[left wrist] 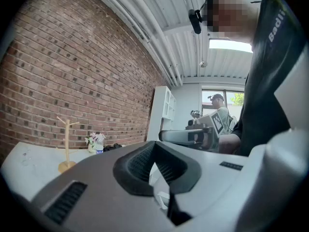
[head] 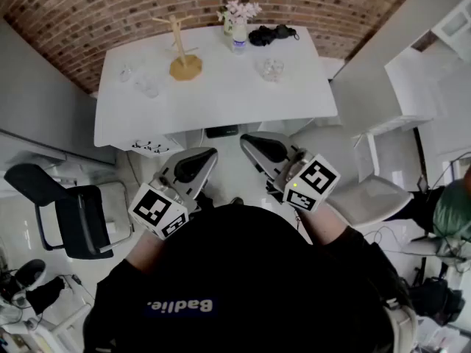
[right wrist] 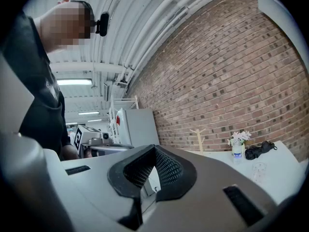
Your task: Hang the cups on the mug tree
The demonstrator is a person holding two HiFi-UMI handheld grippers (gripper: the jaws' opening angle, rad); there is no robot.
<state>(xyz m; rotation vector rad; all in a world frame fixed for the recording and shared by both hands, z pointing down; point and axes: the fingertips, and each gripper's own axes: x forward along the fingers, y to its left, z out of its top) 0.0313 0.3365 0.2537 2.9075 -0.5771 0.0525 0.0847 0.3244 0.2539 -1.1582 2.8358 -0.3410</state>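
A wooden mug tree (head: 184, 50) stands at the back left of the white table (head: 221, 101); no cup hangs on it. Two clear glass cups (head: 126, 73) (head: 147, 87) sit left of it, and a third (head: 272, 68) stands to the right. My left gripper (head: 206, 157) and right gripper (head: 250, 142) are held close to my body, short of the table's near edge, both shut with nothing between the jaws. The left gripper (left wrist: 154, 161) looks past its jaws to the mug tree (left wrist: 66, 144). The right gripper (right wrist: 153, 166) sees the mug tree (right wrist: 198, 138) and a glass cup (right wrist: 259, 170).
A vase of flowers (head: 237, 20) and a black bundle (head: 272, 34) lie at the table's back edge by the brick wall. A black chair (head: 73, 212) stands to the left on the floor and a white chair (head: 368, 197) to the right.
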